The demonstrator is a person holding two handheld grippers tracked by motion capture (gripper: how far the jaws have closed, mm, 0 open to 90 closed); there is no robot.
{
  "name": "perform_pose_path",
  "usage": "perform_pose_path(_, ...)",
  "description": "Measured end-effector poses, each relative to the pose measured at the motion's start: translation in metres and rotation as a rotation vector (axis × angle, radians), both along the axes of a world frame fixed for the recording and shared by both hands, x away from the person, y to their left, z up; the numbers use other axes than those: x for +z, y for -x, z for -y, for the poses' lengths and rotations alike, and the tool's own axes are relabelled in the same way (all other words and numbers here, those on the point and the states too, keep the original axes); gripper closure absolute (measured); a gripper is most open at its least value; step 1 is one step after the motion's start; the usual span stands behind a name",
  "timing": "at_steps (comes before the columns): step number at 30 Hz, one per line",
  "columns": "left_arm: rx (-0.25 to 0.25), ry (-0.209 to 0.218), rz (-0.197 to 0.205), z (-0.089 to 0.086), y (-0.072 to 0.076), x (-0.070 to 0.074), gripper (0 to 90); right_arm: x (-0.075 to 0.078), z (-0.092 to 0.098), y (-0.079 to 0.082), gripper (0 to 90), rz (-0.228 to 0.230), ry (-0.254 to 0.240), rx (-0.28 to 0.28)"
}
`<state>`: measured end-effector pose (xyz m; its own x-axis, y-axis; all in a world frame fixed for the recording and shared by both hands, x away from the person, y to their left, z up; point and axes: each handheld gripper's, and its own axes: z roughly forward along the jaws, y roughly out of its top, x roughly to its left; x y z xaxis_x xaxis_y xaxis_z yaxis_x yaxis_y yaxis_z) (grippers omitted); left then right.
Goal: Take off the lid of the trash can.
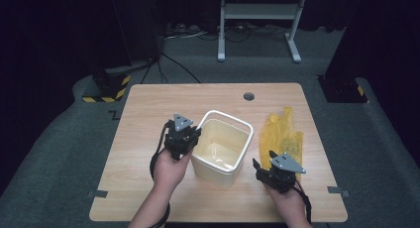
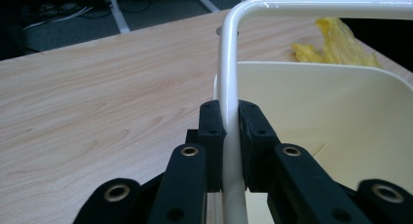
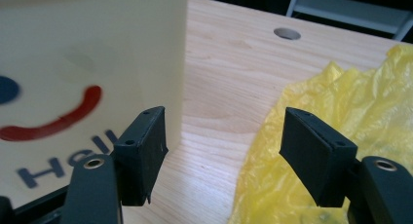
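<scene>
- While the left gripper (image 1: 190, 134) sits at the near left rim of the cream bin (image 1: 221, 161), its two black jaws are pressed together on the white rim bar (image 2: 228, 78) of that bin.
- From the left gripper view, the bar runs up between the jaws and then bends to the right along the top of the bin.
- On the wooden table (image 1: 148, 119), the bin stands upright near the middle, with its open top facing up.
- On one side of the bin there is a red smile (image 3: 58, 119) and some dark blue letters.
- Just right of the bin lies a yellow plastic bag (image 1: 282, 134), crumpled and flat on the table.
- Low at the near end of the bag is the right gripper (image 1: 262, 164), with its jaws wide apart and nothing between them.
- From the right gripper view, one jaw is next to the bin wall and the other is over the edge of the bag (image 3: 350, 117).
- Far back on the table is a small round hole (image 1: 249, 96).
</scene>
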<state>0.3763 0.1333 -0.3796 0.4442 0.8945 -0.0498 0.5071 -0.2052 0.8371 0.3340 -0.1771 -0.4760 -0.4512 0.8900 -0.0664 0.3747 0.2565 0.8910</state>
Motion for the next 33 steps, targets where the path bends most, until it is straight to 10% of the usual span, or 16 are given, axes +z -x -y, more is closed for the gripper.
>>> perform_pose_path(33, 0.050, 0.093, 0.190, -0.048, 0.030, 0.015, 81.3, -0.007, 0.034, -0.005, 28.8, -0.037, 0.054, -0.065)
